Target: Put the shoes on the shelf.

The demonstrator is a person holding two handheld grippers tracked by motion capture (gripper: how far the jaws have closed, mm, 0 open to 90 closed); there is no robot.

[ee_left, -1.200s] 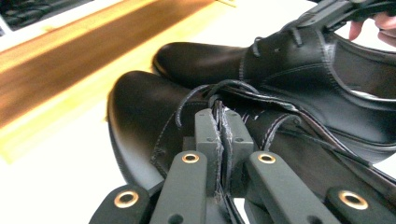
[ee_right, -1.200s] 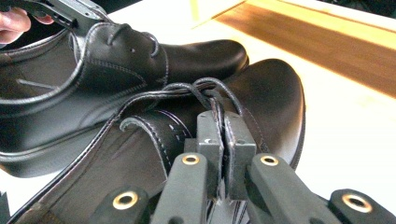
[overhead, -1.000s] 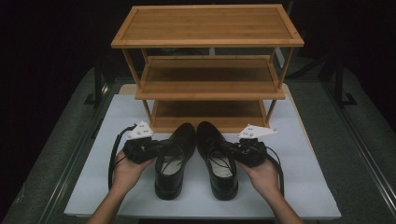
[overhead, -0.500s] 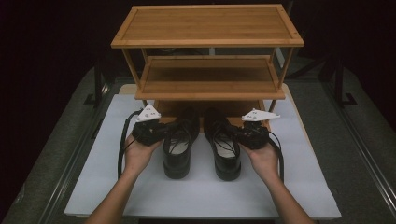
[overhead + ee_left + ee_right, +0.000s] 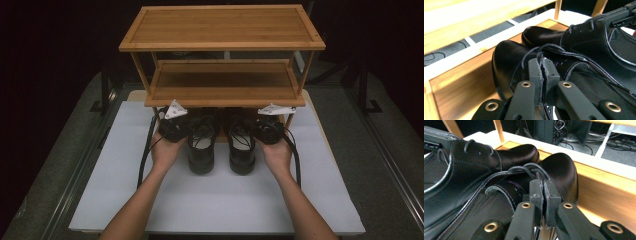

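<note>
A dark room surrounds a table covered by a white mat, on which a three-tier bamboo rack stands at the far end. Two black shoes sit side by side, toes under the rack's middle shelf and resting on the bottom shelf, heels out on the mat. The left shoe is pinched at its upper edge, beside the laces, by the left gripper; the jaws are pressed together on the leather. The right shoe is pinched the same way by the right gripper, jaws pressed together on its upper edge. Each gripper lies at the outer side of its shoe, held in a hand, with a black cable trailing back over the mat. Both forearms enter from the near edge.
</note>
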